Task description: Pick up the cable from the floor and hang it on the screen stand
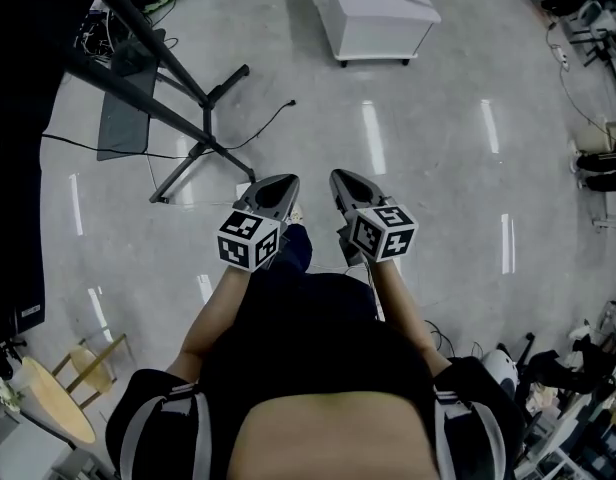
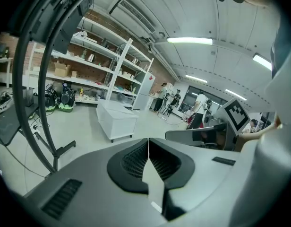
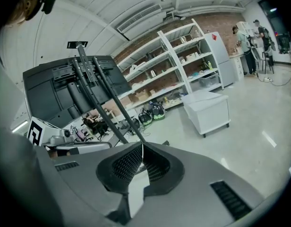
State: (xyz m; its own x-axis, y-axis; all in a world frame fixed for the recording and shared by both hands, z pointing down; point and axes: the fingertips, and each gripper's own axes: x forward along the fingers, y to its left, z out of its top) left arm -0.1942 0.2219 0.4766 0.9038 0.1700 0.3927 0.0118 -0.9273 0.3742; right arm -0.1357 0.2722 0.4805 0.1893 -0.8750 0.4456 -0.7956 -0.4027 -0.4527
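The cable [image 1: 276, 115] lies on the floor, by the screen stand [image 1: 193, 88] and far-left of both grippers. The fingers of the left gripper [image 1: 276, 186] and right gripper [image 1: 348, 182] are pressed together, pinching nothing. Far shelves [image 2: 96, 63] hold boxes [image 2: 62, 70], near a white wheeled cabinet [image 1: 373, 13].

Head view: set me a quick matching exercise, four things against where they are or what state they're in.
Things:
1 cable
2 white cabinet
3 left gripper
4 round wooden table

Places or states:
A shut, nothing held
B bottom left corner of the view
C lying by the foot of the screen stand
D top of the view, right of centre

Pairs: 1-C, 2-D, 3-A, 4-B
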